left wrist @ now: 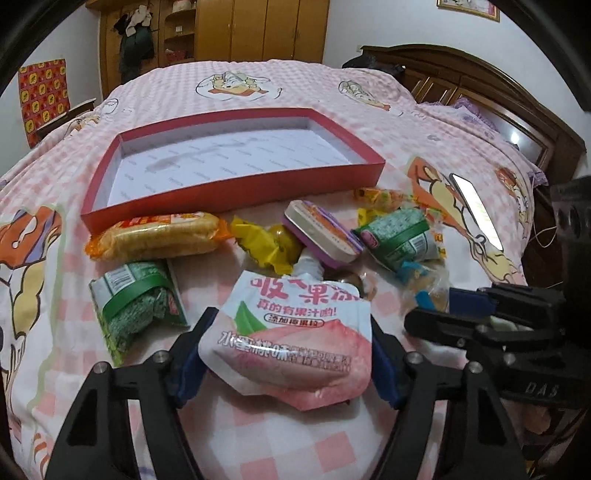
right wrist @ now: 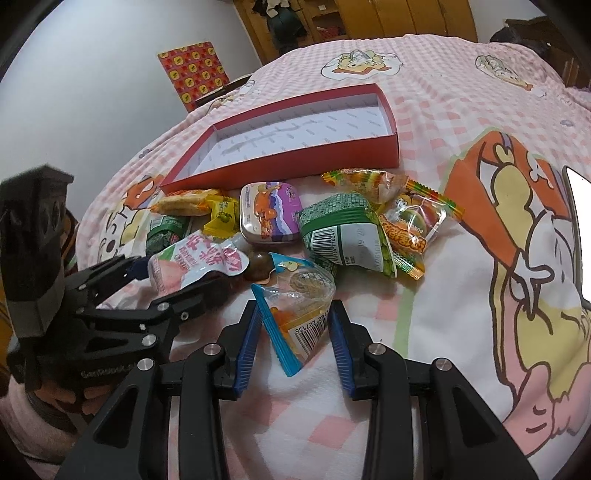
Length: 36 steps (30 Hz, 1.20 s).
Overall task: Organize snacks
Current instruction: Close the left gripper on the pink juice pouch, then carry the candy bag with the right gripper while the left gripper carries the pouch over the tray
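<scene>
A peach jelly pouch sits clamped between the left gripper jaws. The right gripper, jaws spread, straddles a blue-edged clear snack packet without touching it.

Snacks beside red box (empty)

Pink checked bedspread, wooden wardrobe, headboard

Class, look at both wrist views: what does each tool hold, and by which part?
The left tool straddles the peach jelly pouch at its lower body; the right tool straddles the blue-edged clear packet near its barcode end. Firm grip cannot be told.
</scene>
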### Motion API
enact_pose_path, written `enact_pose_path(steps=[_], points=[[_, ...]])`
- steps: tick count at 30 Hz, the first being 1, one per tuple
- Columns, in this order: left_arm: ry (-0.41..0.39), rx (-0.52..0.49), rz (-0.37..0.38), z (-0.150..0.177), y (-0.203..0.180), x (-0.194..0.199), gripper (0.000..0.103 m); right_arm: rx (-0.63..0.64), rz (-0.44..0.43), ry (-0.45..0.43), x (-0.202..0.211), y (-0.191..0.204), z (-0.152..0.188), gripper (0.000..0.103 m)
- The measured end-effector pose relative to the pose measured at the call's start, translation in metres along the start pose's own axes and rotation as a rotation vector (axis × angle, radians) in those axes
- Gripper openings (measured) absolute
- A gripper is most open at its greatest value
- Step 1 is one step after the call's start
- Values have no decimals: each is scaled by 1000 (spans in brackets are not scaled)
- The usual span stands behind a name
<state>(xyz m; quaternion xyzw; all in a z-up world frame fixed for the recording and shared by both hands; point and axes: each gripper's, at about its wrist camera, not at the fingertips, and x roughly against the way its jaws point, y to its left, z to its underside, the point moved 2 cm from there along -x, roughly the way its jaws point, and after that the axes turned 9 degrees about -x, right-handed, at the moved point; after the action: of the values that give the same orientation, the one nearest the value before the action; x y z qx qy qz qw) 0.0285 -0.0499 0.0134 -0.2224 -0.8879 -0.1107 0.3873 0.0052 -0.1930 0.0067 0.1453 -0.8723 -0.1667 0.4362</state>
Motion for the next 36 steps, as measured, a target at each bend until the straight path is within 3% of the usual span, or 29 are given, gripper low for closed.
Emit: enact_pose_path(steps=[5, 13, 25, 36], points=[[-12, 34, 24, 9, 3, 16, 76, 12, -12, -6, 5, 3, 1, 38], [-59, 95, -22, 13, 16, 49, 76, 86, -43, -48, 20, 27, 0, 38], [-87, 139, -58, -5, 34, 71, 76, 157, -23, -74, 31, 44, -14, 38], [-114, 151, -88, -40, 53, 69, 76, 167, 3, -80, 34, 46, -50, 38]])
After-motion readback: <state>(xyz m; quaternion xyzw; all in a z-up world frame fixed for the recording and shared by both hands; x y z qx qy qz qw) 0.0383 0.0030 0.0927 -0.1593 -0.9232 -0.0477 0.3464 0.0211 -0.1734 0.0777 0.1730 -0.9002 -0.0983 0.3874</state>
